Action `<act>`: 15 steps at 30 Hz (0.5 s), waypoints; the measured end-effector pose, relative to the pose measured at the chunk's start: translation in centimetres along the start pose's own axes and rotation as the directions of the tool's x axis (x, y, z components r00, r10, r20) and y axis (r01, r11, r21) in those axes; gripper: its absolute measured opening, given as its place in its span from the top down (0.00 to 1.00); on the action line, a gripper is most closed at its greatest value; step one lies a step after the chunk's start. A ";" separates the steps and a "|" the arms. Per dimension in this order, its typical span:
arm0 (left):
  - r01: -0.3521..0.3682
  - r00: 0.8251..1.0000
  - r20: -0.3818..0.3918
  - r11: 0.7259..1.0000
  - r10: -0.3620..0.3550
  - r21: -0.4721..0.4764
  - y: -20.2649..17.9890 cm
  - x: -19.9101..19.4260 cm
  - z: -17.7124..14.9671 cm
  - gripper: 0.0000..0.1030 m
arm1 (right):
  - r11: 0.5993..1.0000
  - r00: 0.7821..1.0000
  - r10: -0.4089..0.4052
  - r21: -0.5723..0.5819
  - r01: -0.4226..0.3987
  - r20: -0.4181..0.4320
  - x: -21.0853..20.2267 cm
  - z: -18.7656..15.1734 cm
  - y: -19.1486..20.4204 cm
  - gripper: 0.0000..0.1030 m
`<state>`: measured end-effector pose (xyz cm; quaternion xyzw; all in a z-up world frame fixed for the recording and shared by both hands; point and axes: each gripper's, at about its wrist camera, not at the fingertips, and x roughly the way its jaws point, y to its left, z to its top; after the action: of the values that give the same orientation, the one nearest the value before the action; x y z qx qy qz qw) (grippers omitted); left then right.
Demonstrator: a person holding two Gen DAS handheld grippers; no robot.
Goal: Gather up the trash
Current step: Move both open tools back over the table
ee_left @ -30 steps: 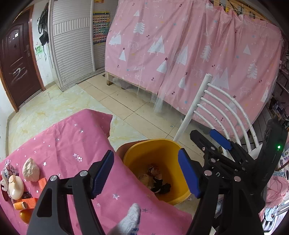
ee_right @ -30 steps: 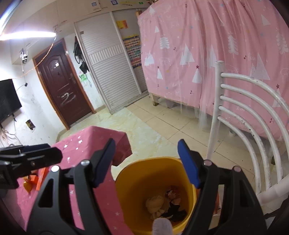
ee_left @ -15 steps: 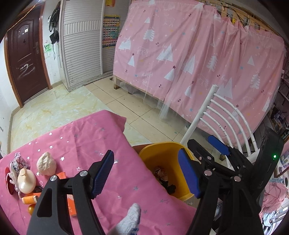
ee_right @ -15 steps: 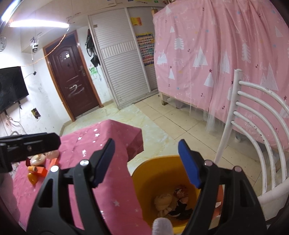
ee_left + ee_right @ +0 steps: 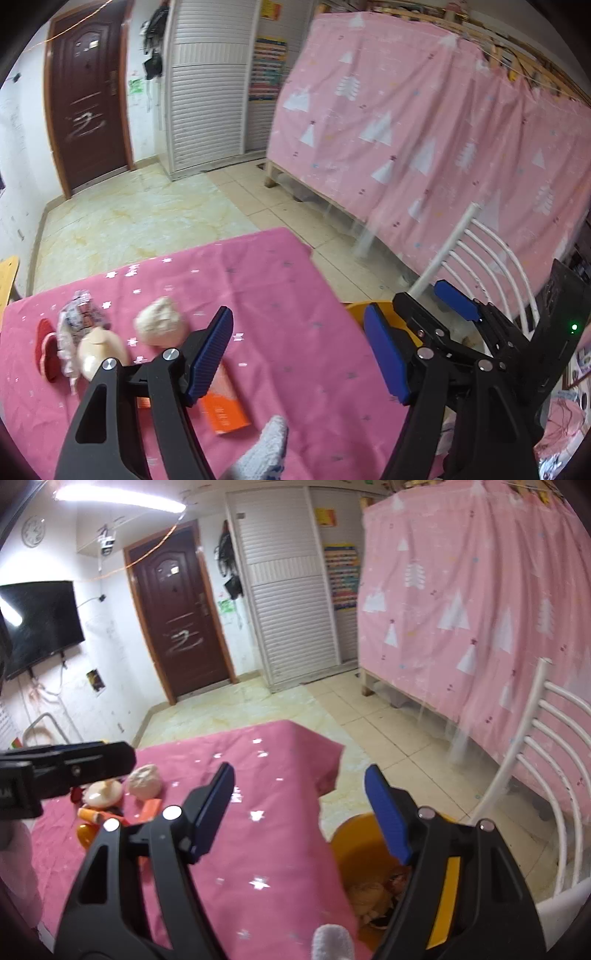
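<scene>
My left gripper (image 5: 297,356) is open and empty above the pink star cloth (image 5: 280,295) on the table. Trash lies at its left: a crumpled paper ball (image 5: 159,328), a cream shell-like piece (image 5: 99,357), a patterned wrapper (image 5: 79,317), a red piece (image 5: 44,350) and an orange box (image 5: 223,404). My right gripper (image 5: 300,812) is open and empty over the table's right edge, above the yellow bin (image 5: 354,849), which holds scraps (image 5: 373,895). The bin's rim shows in the left wrist view (image 5: 360,308). The paper ball also shows in the right wrist view (image 5: 144,781).
A white slatted chair (image 5: 535,775) stands right of the bin. A pink curtain (image 5: 424,140) hangs behind it. Tiled floor (image 5: 147,210), a brown door (image 5: 177,605) and a white shutter cupboard (image 5: 291,583) lie beyond the table. The left gripper's body (image 5: 62,764) shows at the right view's left.
Both grippers have swung left, away from over the bin and toward the table. The trash pile has come into fuller view. Both stay open and empty.
</scene>
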<state>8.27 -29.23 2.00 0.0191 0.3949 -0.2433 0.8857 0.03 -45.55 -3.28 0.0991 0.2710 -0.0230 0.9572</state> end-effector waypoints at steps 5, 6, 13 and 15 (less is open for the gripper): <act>-0.059 0.998 0.013 0.997 0.060 -0.048 4.1 -0.9 -0.2 0.36 | 0.998 0.998 0.049 -0.044 -0.050 -0.026 1.2 0.2 3.3 0.29; -0.071 0.997 0.016 0.996 0.072 -0.056 4.8 -1.2 -0.3 0.36 | 0.996 0.998 0.057 -0.060 -0.059 -0.031 1.4 0.2 4.1 0.27; -0.157 0.987 0.014 0.981 0.160 -0.117 10.9 -2.3 -1.1 0.35 | 0.986 0.992 0.101 -0.129 -0.110 -0.070 2.8 0.2 8.6 0.26; -0.171 0.985 0.013 0.977 0.174 -0.131 12.3 -2.6 -1.3 0.34 | 0.982 0.990 0.113 -0.141 -0.124 -0.083 3.2 0.1 9.5 0.26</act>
<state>11.35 -17.06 0.97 -0.0071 0.3959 -0.1396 0.9076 3.75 -36.22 -3.16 0.0459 0.3011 0.0577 0.9508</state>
